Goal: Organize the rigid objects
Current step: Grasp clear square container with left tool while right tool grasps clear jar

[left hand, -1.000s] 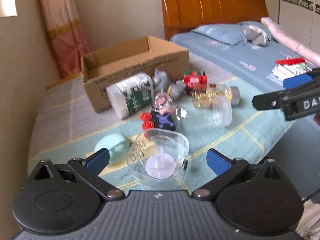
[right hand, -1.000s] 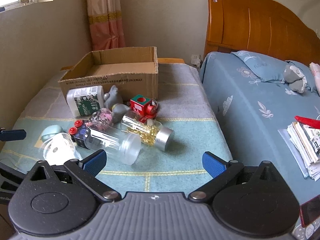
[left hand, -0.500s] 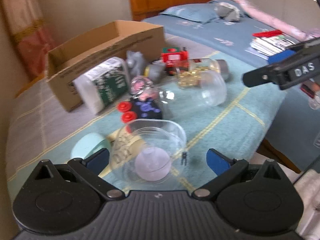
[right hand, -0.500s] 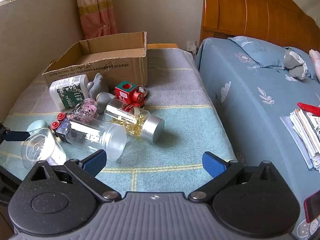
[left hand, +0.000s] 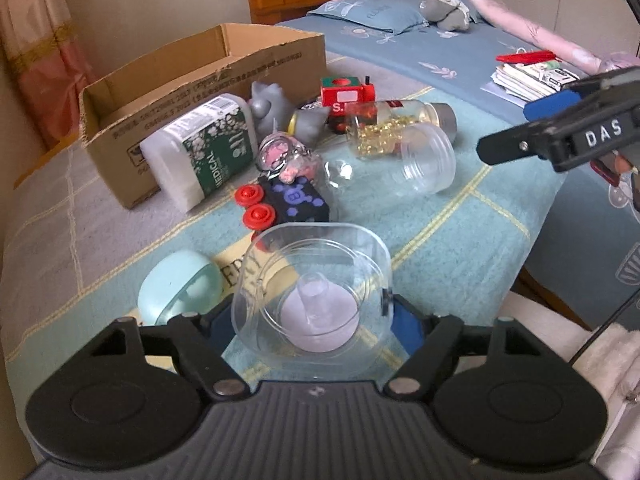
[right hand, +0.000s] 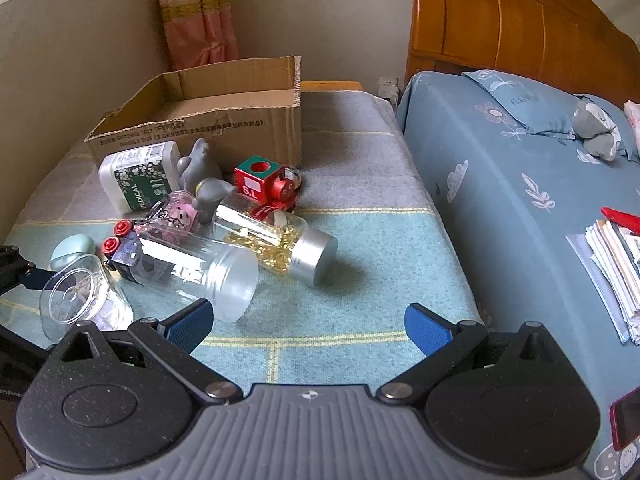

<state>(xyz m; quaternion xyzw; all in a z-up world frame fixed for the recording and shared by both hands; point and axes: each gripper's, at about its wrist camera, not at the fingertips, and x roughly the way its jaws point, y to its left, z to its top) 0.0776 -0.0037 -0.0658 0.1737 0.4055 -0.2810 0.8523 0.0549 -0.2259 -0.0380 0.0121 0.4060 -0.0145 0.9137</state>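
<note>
On the far left we see a mint-green case [left hand: 180,286] lying on the checked blanket [left hand: 472,240], just beside our left gripper [left hand: 312,320]. That gripper's jaws are closing around a clear plastic cup [left hand: 316,296], which lies on its side with its mouth toward the camera. The blue pads sit at the cup's two flanks, but we cannot tell whether they are pressing on it. Behind the cup lies a black toy with red wheels [left hand: 288,204], and beyond it a white medical bottle [left hand: 200,152] leans against an open cardboard box [left hand: 208,76].

Moving right, we find a small jar with pink contents [left hand: 286,158], a grey figurine [left hand: 272,106] and a red toy train [left hand: 346,94] close together in front of the box. A tall clear bottle [right hand: 192,268] lies on its side, touching a jar of golden capsules with a silver lid [right hand: 280,240].

Our right gripper [right hand: 308,326] hovers over bare blanket near the frosted end of the clear bottle, jaws spread wide with nothing between them. Farther right, well apart from the toys, a stack of papers [right hand: 616,264] rests on the blue bed sheet [right hand: 500,184], with a pillow [right hand: 524,100] and a grey soft toy [right hand: 596,130] toward the wooden headboard [right hand: 500,20].
</note>
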